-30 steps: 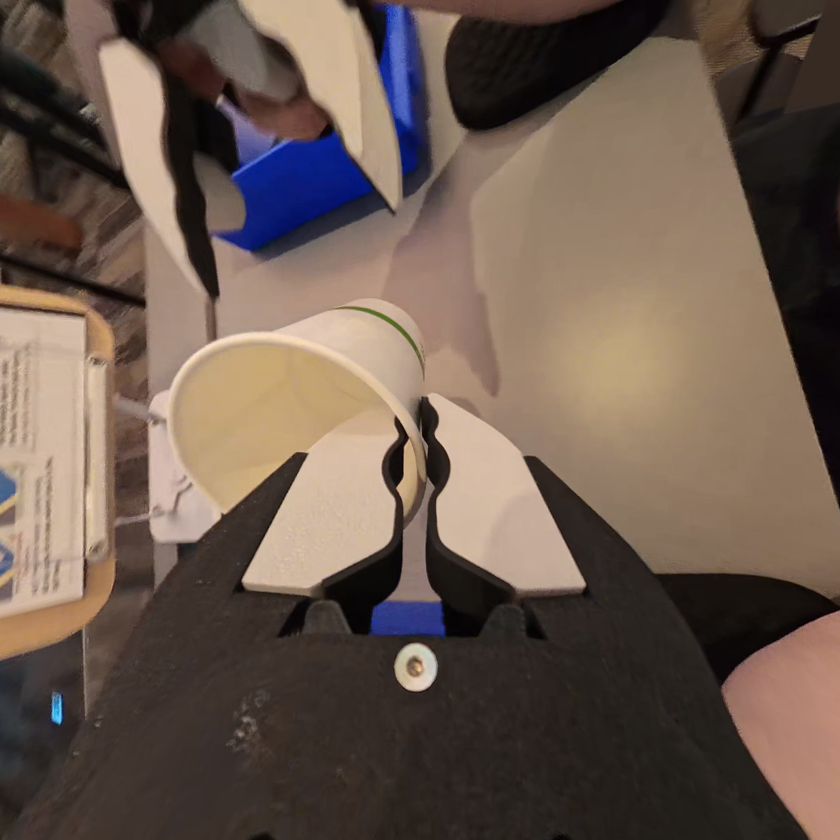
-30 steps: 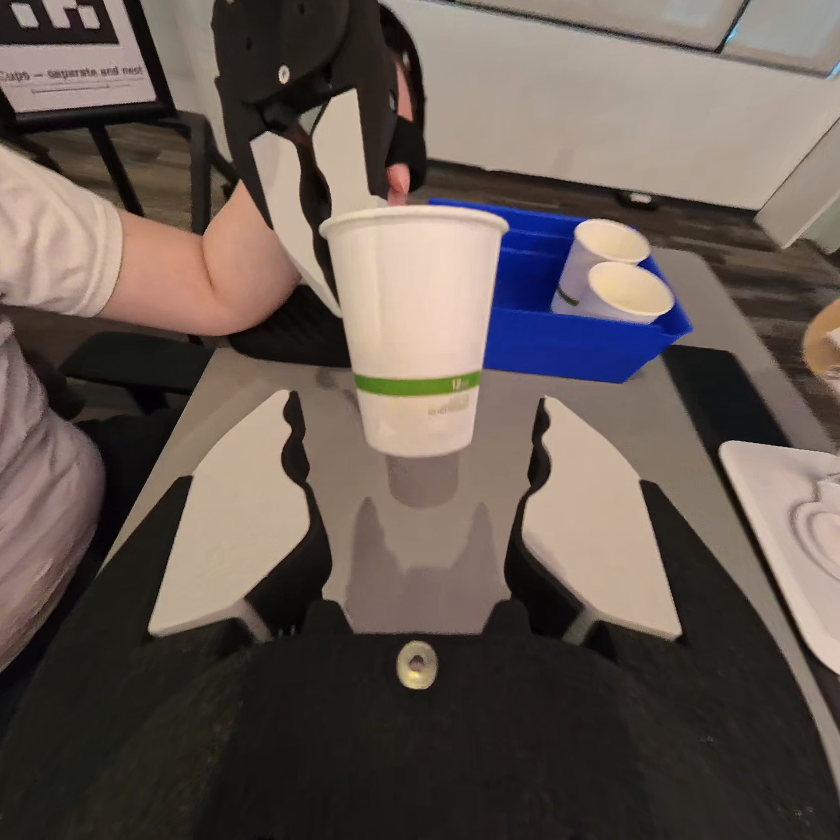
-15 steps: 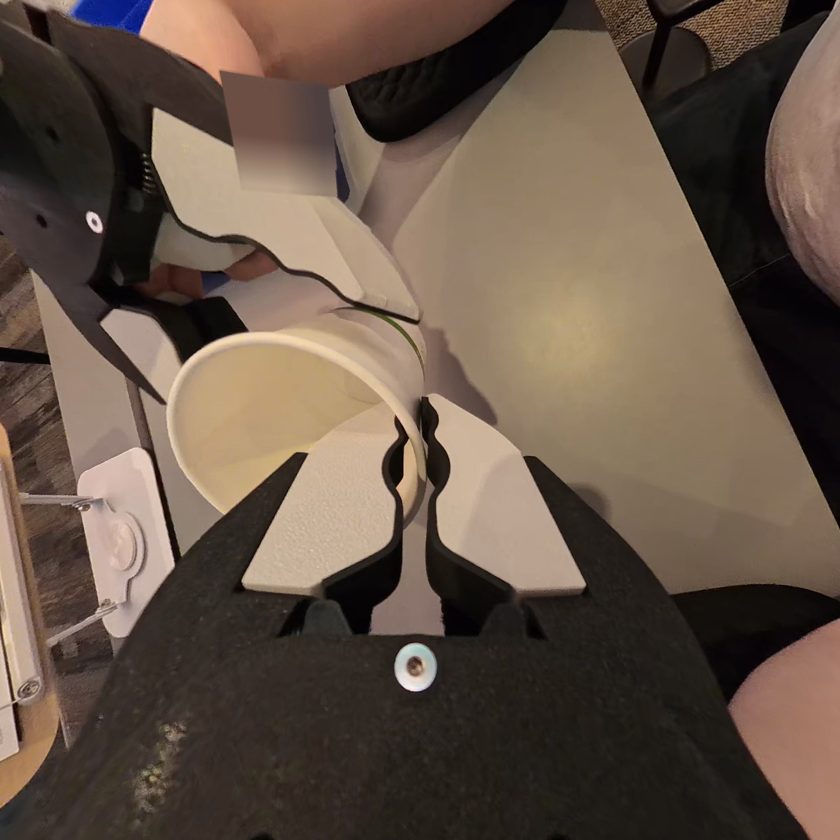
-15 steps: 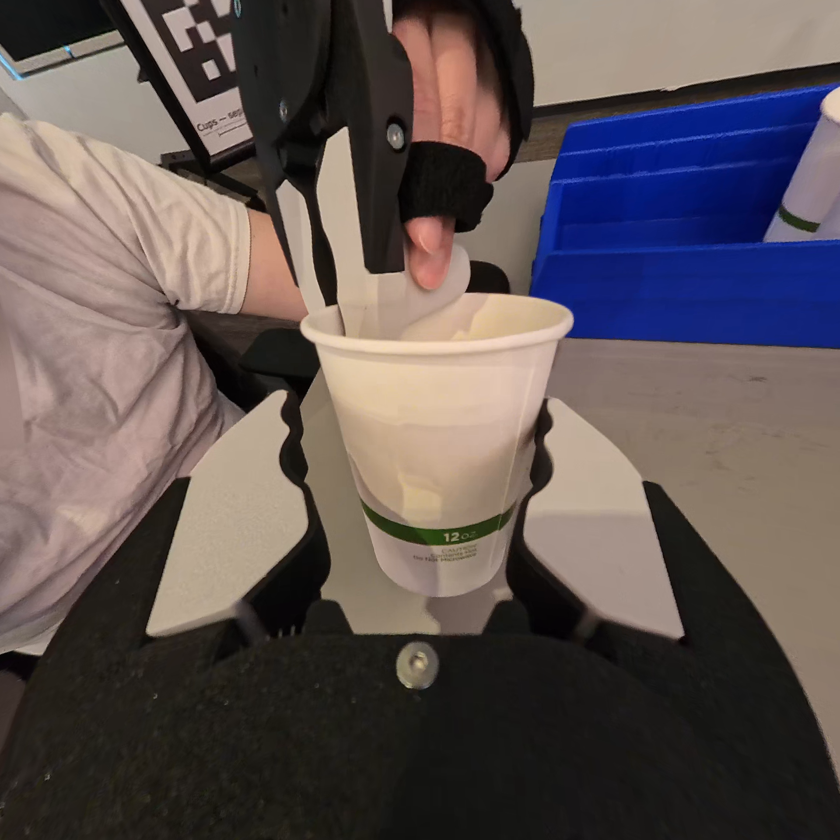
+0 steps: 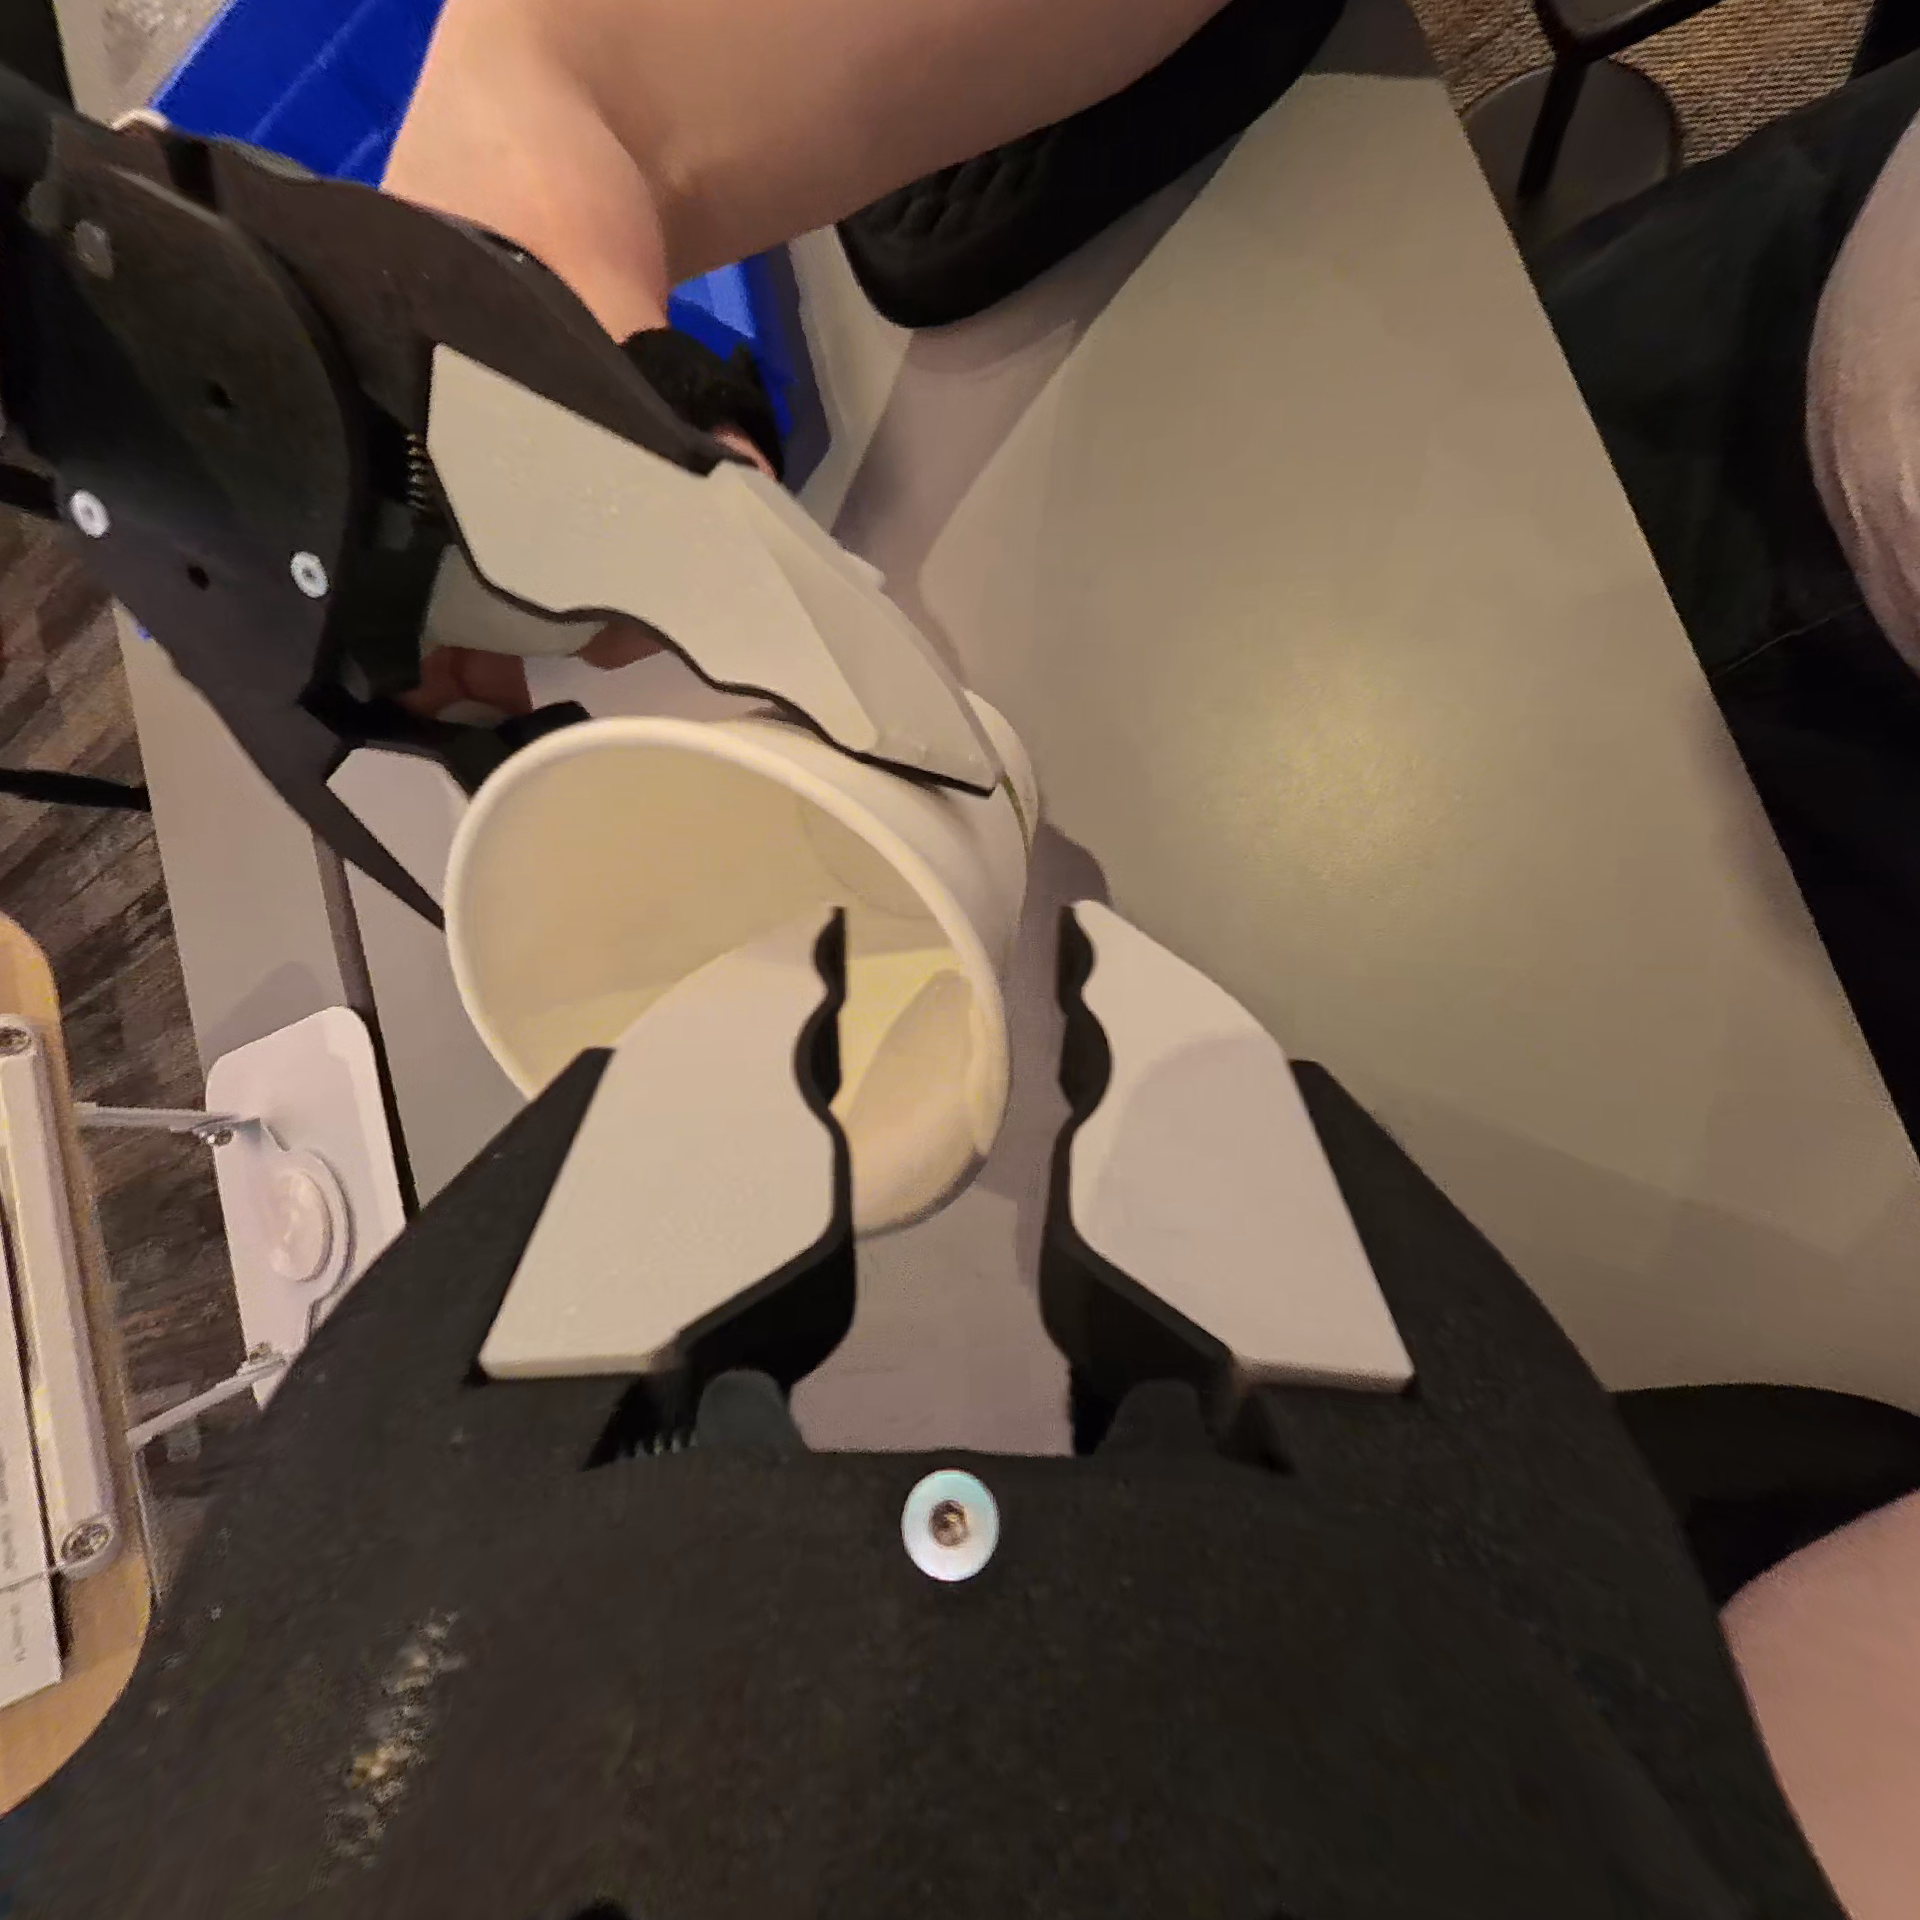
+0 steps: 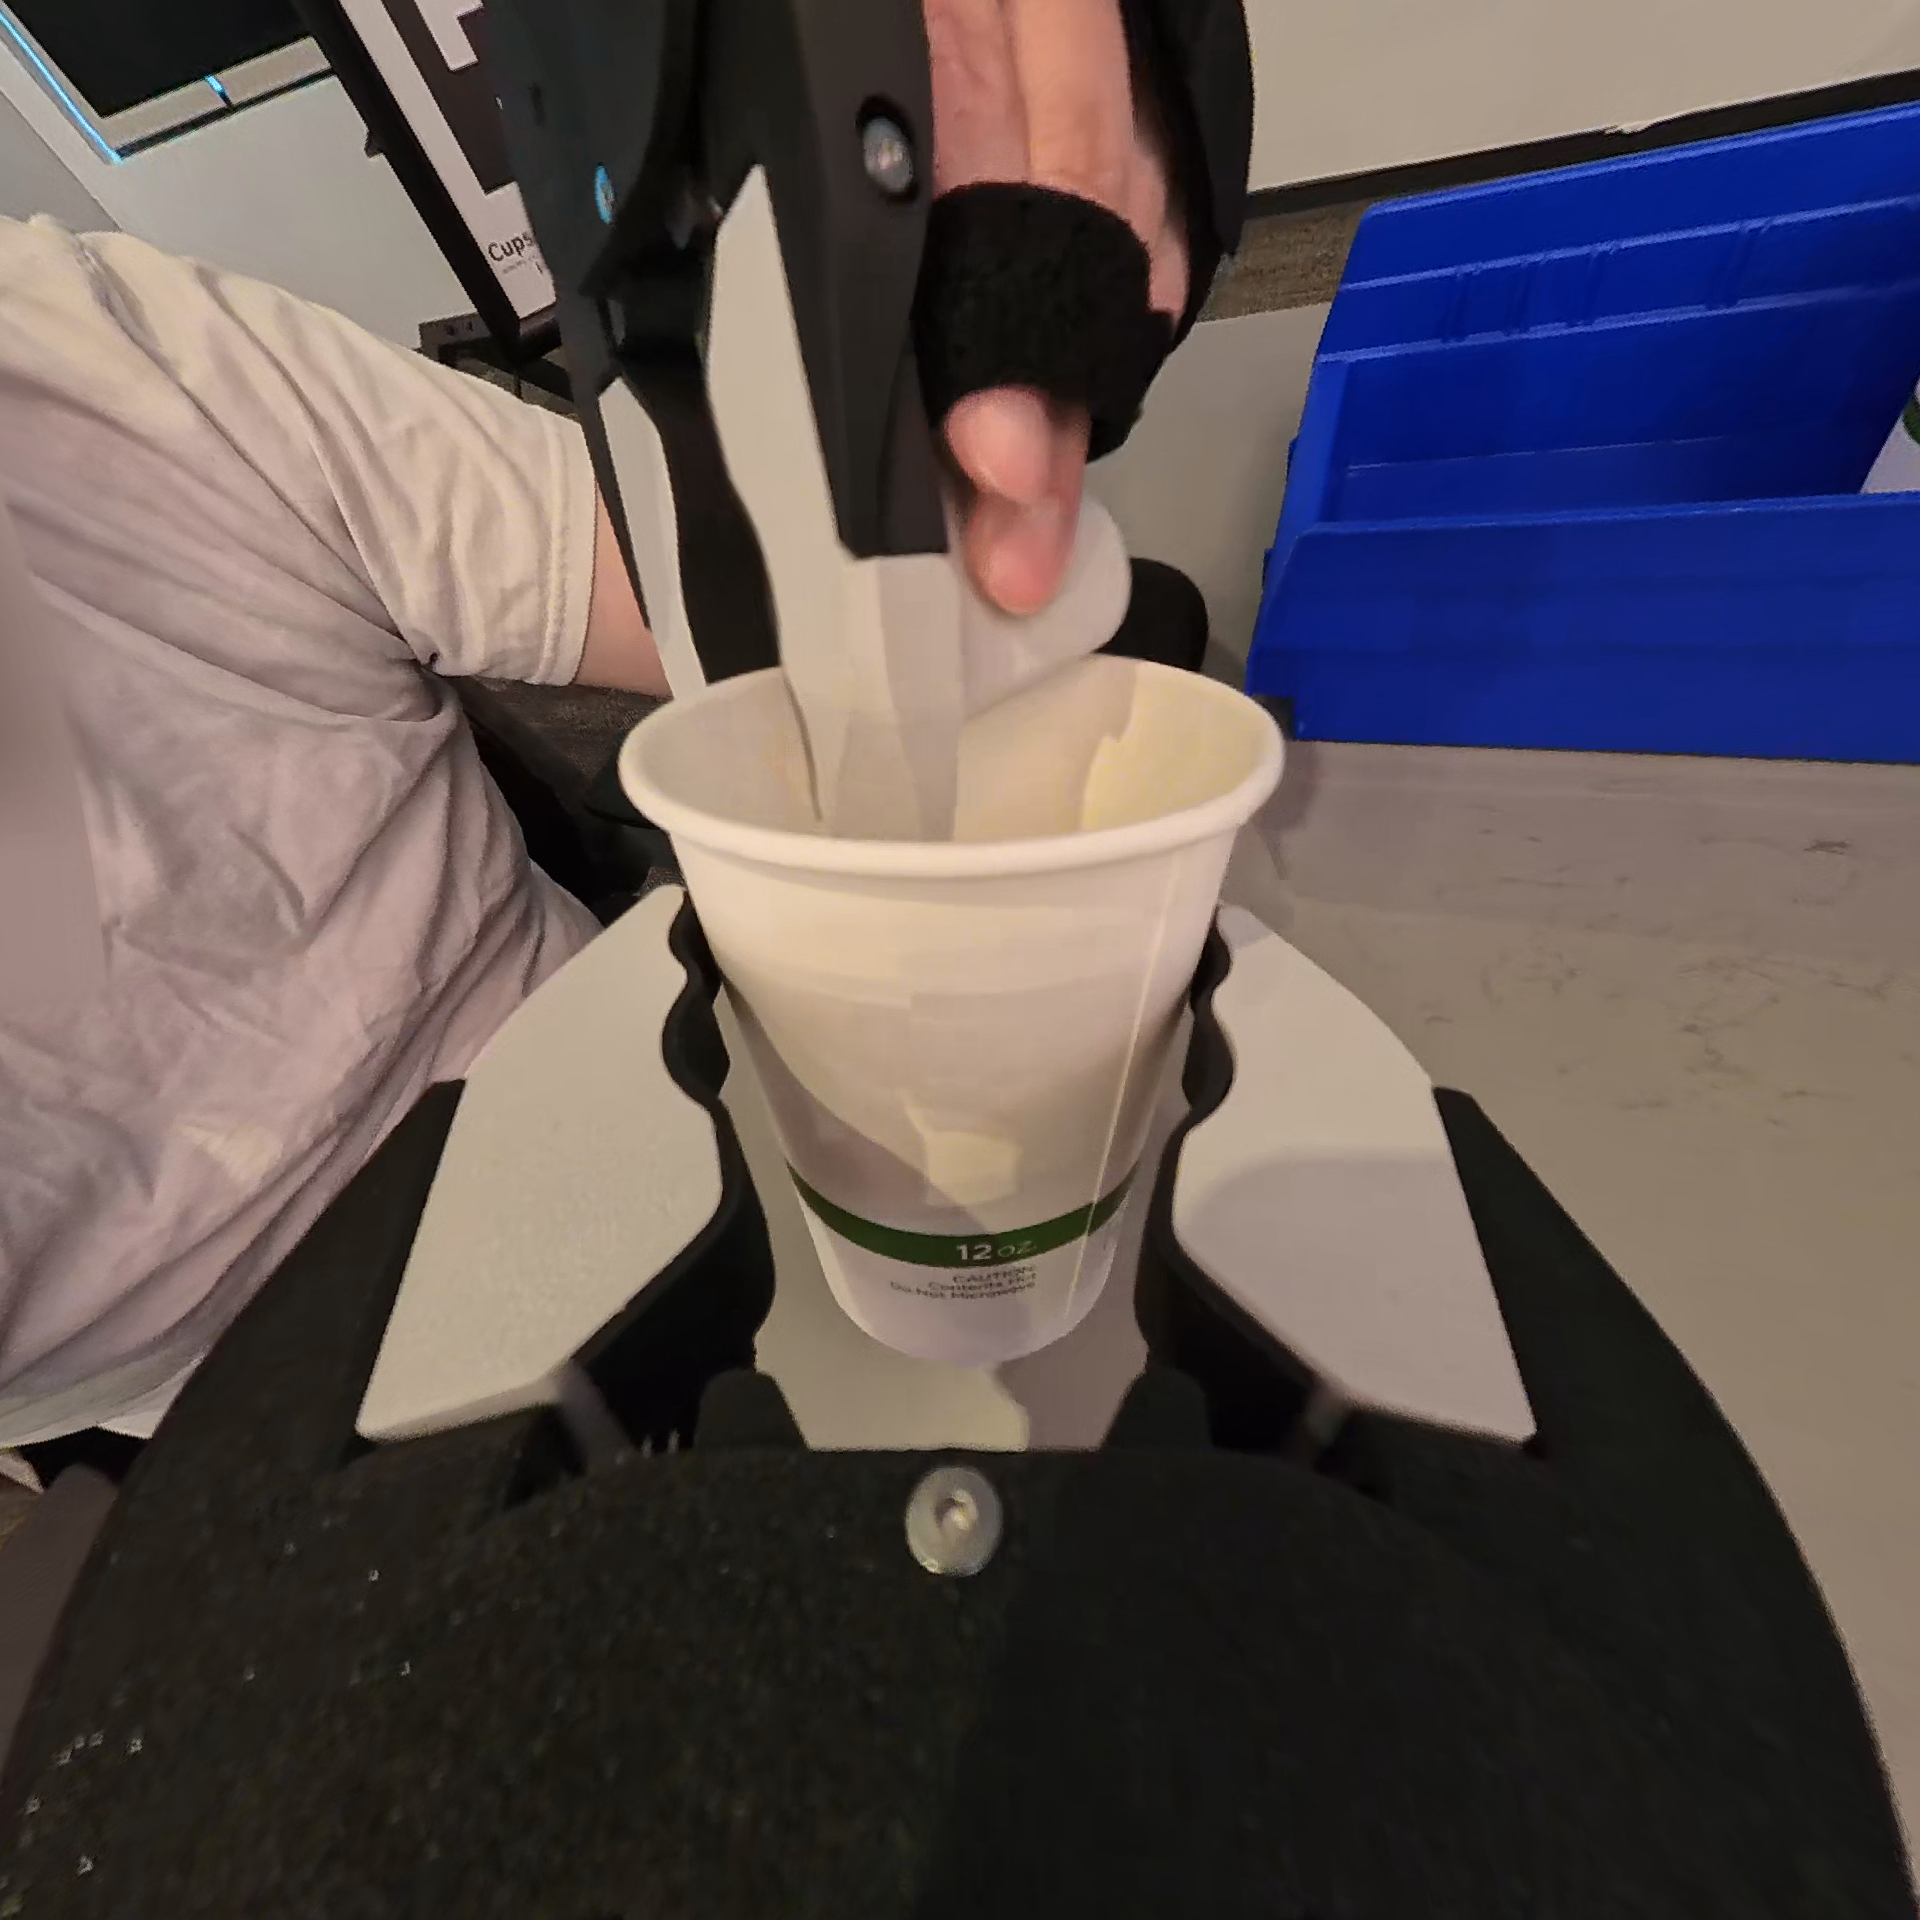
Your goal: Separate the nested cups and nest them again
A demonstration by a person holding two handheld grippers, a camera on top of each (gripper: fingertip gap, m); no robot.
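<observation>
A white paper cup (image 6: 956,1039) with a green band stands between the pads of my right gripper (image 6: 953,920), which press on its two sides. In the left wrist view the cup (image 5: 644,883) shows its open mouth, with a right finger (image 5: 727,603) laid along its wall. My left gripper (image 5: 956,914) is open. One of its fingers is inside the cup and the other is outside, with the rim wall standing loose between them. In the right wrist view the left fingers (image 6: 873,707) dip into the cup from above.
A blue bin (image 6: 1610,520) stands on the grey table (image 6: 1558,987) at the back right, with another cup (image 6: 1901,447) at its edge. A white flat object (image 5: 301,1143) lies near the table's edge. The person's arm and body are close on the left.
My left gripper was shut on the cup's rim and has opened, letting go of it. My right gripper moved in around the cup's body and closed on it.
</observation>
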